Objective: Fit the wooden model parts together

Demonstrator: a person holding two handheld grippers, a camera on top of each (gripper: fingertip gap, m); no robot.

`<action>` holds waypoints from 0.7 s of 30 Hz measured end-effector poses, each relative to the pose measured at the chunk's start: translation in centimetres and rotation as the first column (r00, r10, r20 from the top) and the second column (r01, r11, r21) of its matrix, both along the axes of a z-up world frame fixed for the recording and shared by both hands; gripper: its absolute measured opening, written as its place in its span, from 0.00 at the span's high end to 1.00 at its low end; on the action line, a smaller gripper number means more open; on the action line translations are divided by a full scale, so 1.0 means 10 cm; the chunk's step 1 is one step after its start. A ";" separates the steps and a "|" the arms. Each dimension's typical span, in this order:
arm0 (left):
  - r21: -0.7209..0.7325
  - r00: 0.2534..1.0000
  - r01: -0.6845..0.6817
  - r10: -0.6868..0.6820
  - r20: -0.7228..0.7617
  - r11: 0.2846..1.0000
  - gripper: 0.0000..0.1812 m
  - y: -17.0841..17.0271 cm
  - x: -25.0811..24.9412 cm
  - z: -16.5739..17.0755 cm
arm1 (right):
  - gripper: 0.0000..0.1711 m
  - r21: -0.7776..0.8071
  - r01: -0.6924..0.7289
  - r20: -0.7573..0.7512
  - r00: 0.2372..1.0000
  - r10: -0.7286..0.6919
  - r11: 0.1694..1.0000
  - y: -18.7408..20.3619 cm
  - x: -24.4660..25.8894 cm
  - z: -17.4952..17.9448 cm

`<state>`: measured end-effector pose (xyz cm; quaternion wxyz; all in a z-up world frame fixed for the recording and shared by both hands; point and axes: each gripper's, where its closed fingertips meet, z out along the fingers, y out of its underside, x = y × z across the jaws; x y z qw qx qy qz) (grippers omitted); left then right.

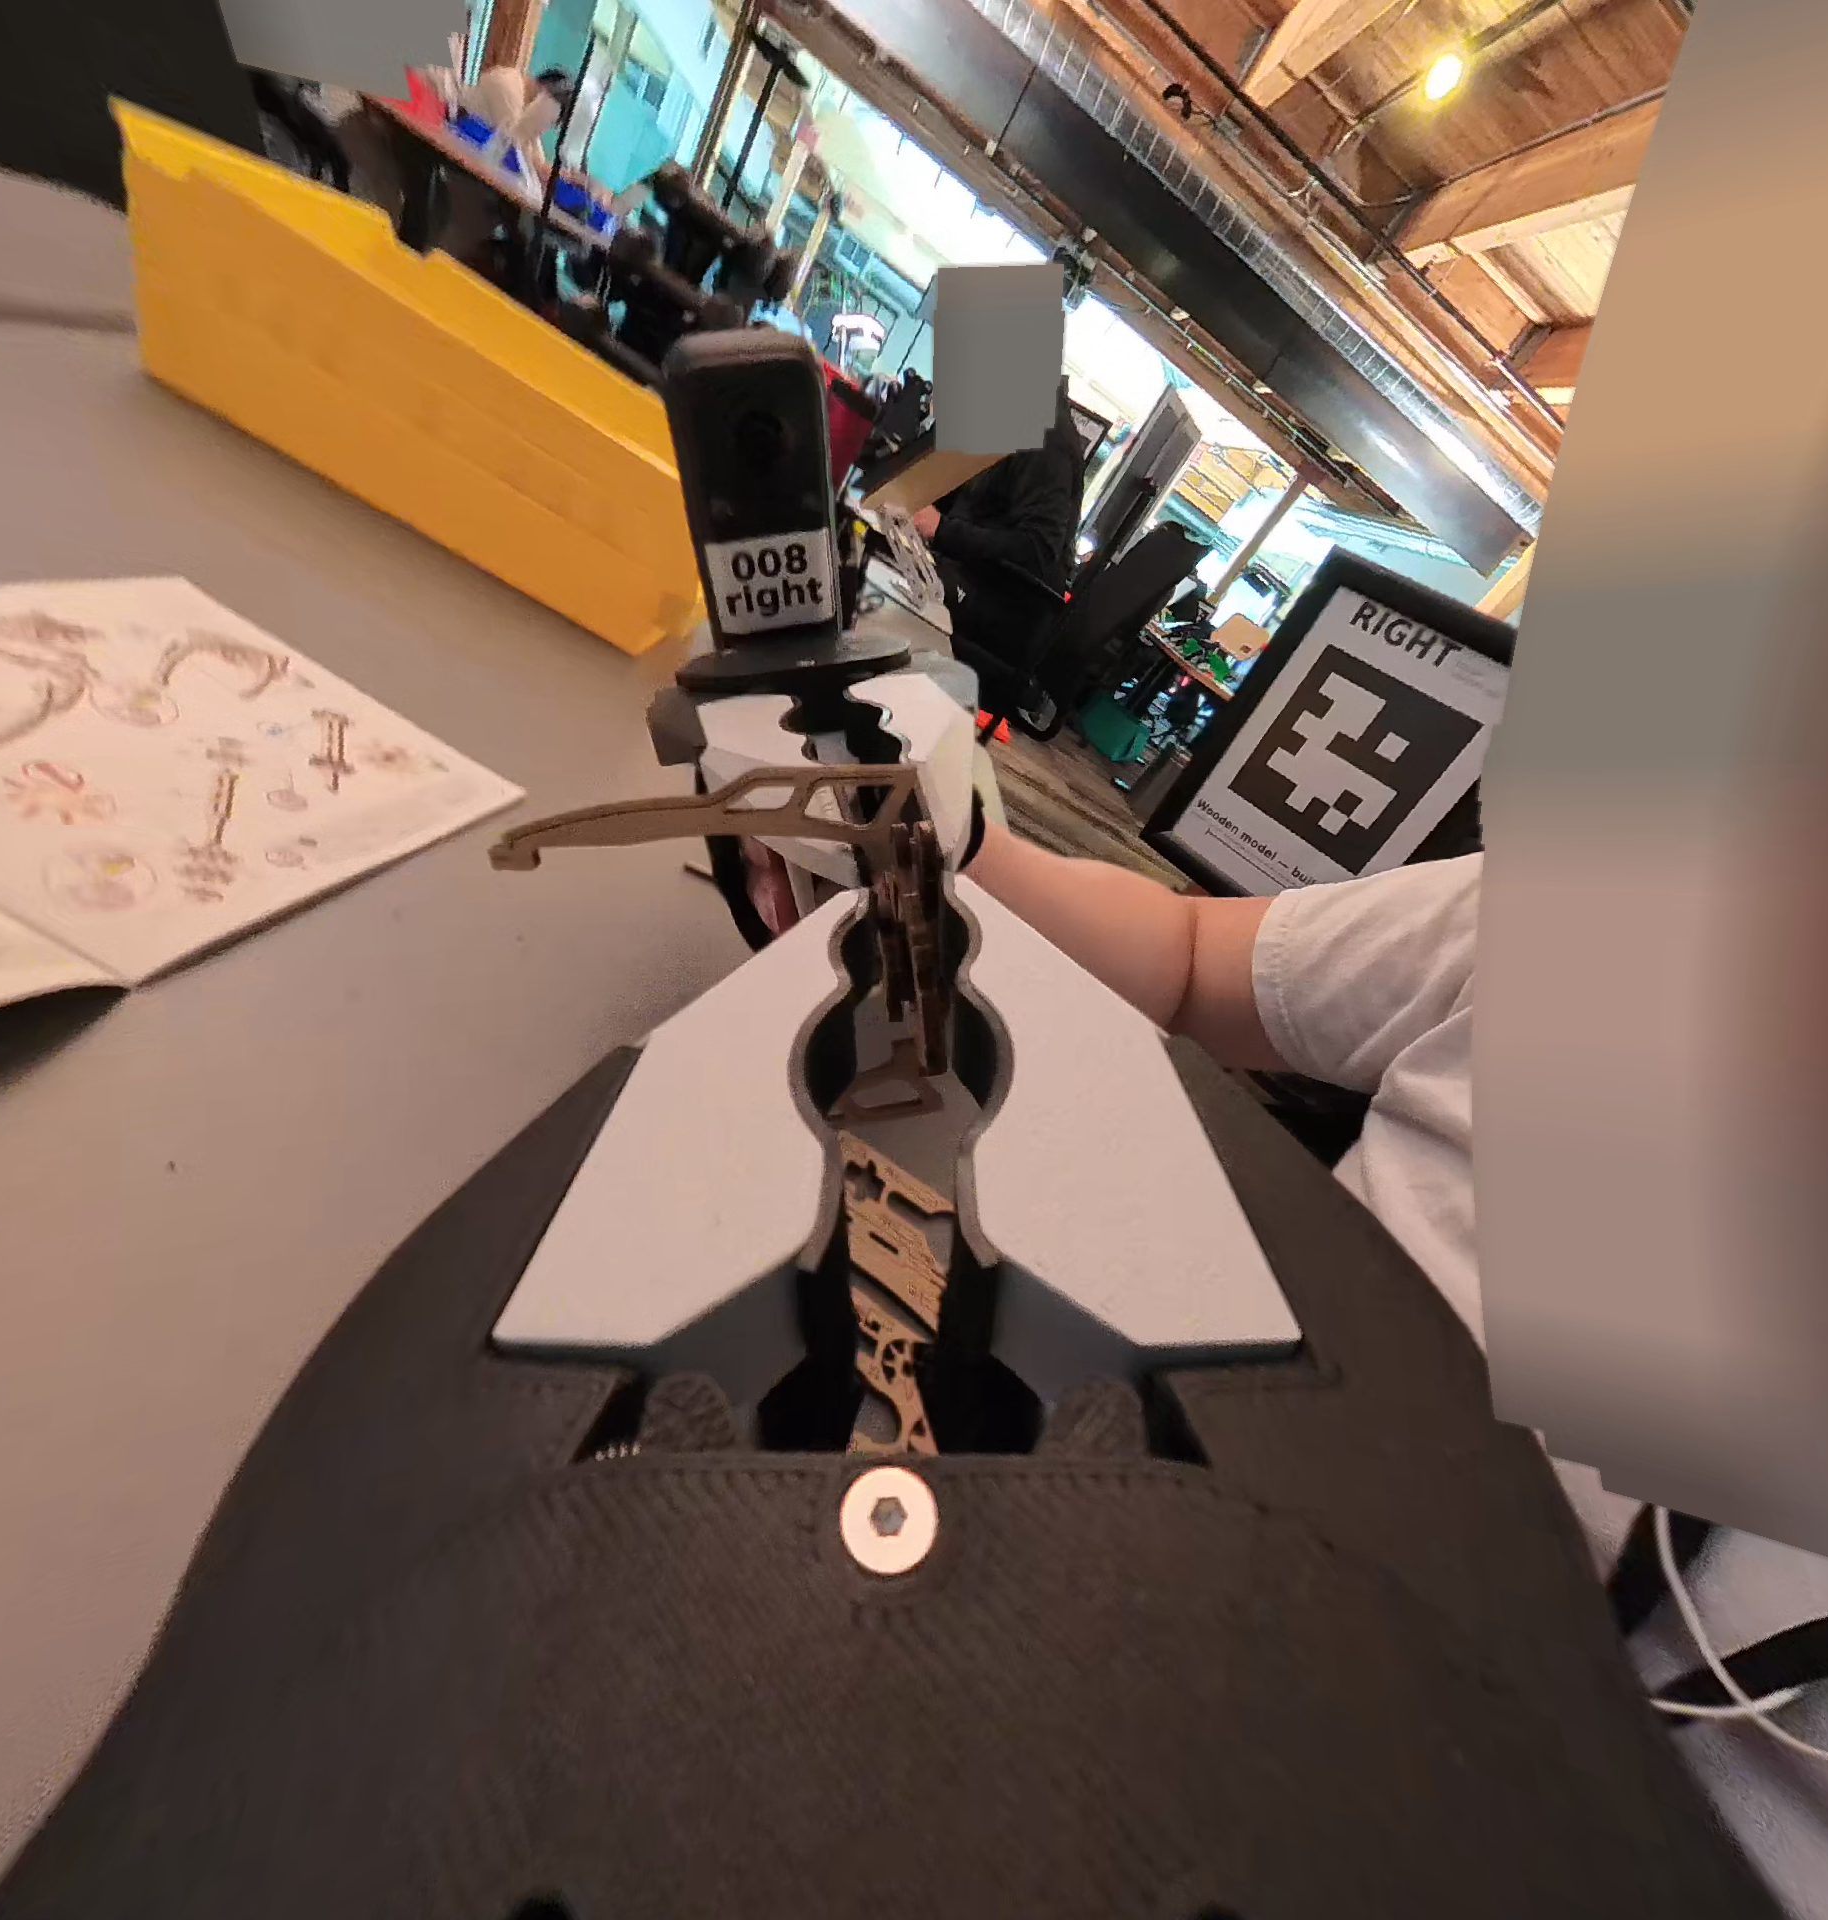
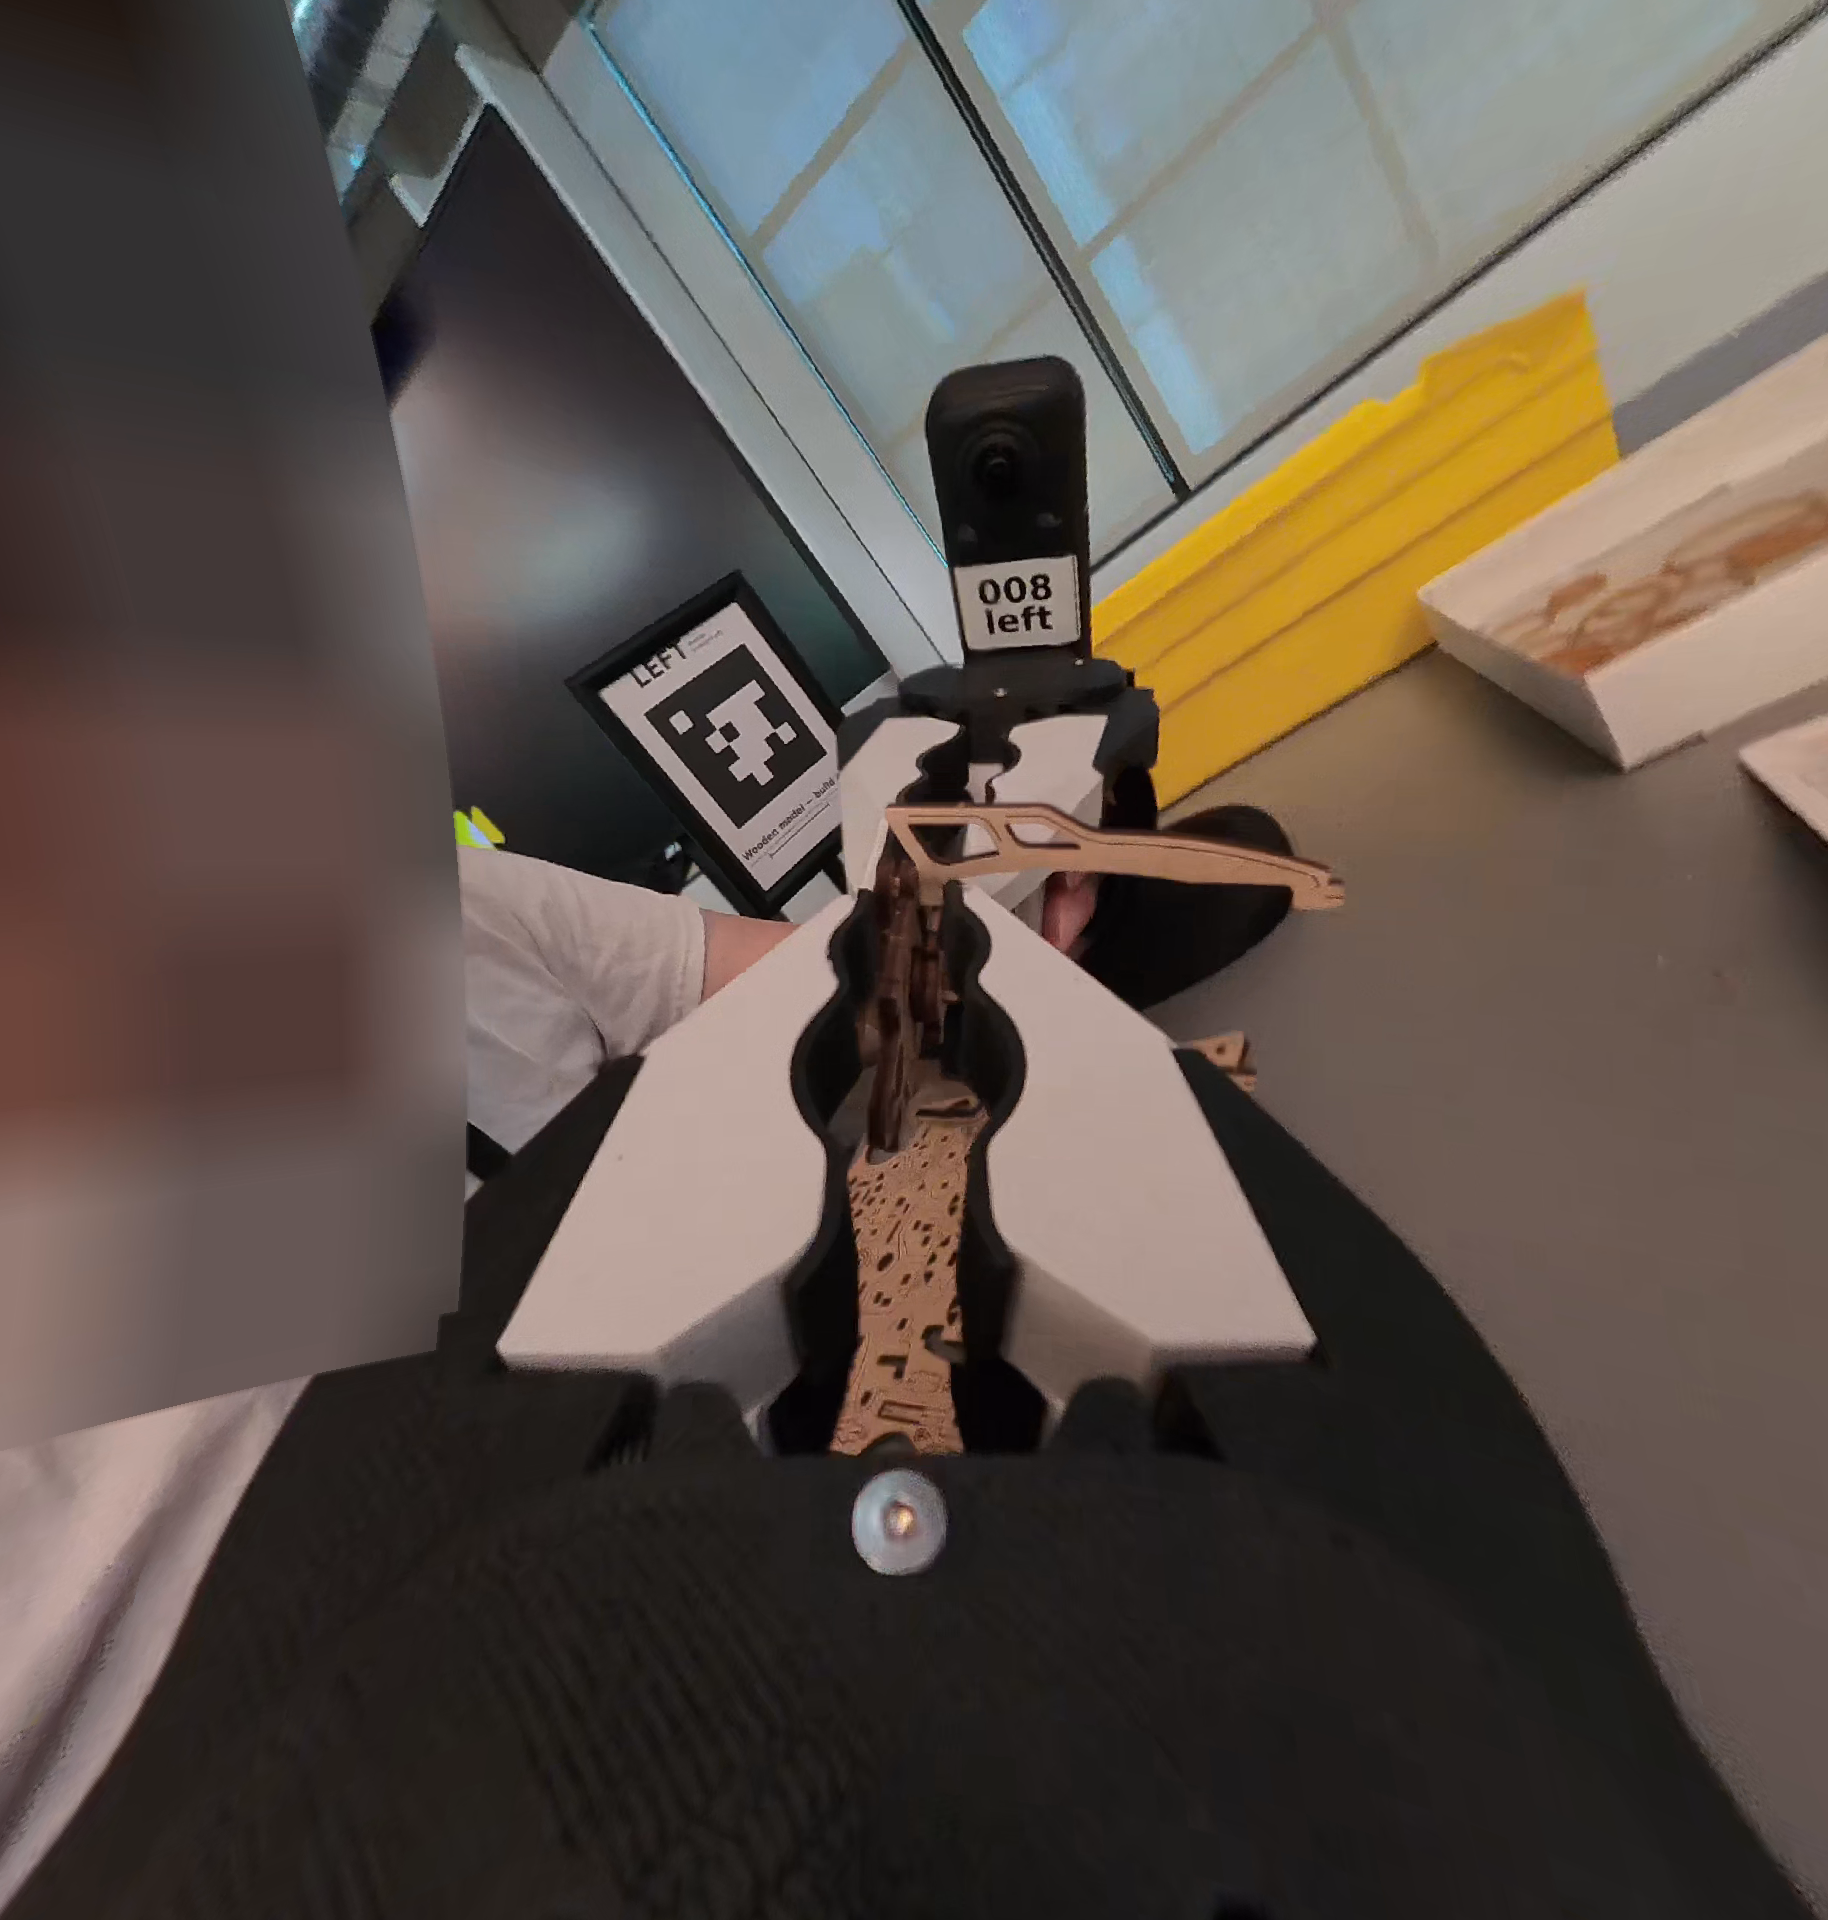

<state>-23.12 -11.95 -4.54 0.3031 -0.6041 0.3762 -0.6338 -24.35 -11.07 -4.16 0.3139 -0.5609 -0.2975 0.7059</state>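
Note:
A stack of dark wooden model parts sits between my left gripper's white fingertips, which are shut on it. My right gripper meets it tip to tip. A long thin wooden arm piece sticks out sideways from the top of the stack. In the right wrist view the stack lies between my right gripper's shut fingers, the arm piece points right, and the left gripper faces me. Both are held above a cut-out wooden sheet on the table.
A yellow bin stands at the back of the grey table. An instruction sheet lies to the left. A white tray of wooden parts sits beside the bin. A framed marker sign stands at the table edge. Only a small space, under 4 cm, lies between the two pairs of fingers.

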 end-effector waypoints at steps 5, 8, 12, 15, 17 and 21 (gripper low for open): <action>-0.091 0.997 -0.006 -0.001 -0.079 0.996 0.94 0.10 -0.04 -0.17 | 0.94 -0.087 0.022 0.016 1.000 -0.021 0.996 0.10 -0.01 -0.14; -0.098 0.995 -0.017 0.007 -0.103 0.995 0.90 0.13 -0.04 -0.21 | 0.94 -0.092 0.030 0.013 1.000 -0.029 0.995 0.12 -0.02 -0.15; -0.129 0.993 0.001 -0.016 -0.119 0.992 0.90 0.12 -0.04 -0.26 | 0.94 -0.097 0.027 0.012 1.000 -0.026 0.995 0.11 -0.04 -0.18; -0.122 0.992 -0.009 -0.006 -0.123 0.992 0.90 0.14 -0.06 -0.26 | 0.94 -0.101 0.038 0.005 0.999 -0.038 0.994 0.14 -0.03 -0.18; -0.121 0.992 -0.014 -0.001 -0.123 0.993 0.89 0.16 -0.07 -0.25 | 0.94 -0.124 0.033 -0.024 0.999 -0.036 0.992 0.15 0.00 -0.15; -0.092 0.988 0.013 -0.027 -0.153 0.996 0.92 0.12 -0.07 -0.30 | 0.94 -0.199 0.028 -0.109 0.993 -0.050 0.980 0.24 0.10 -0.08</action>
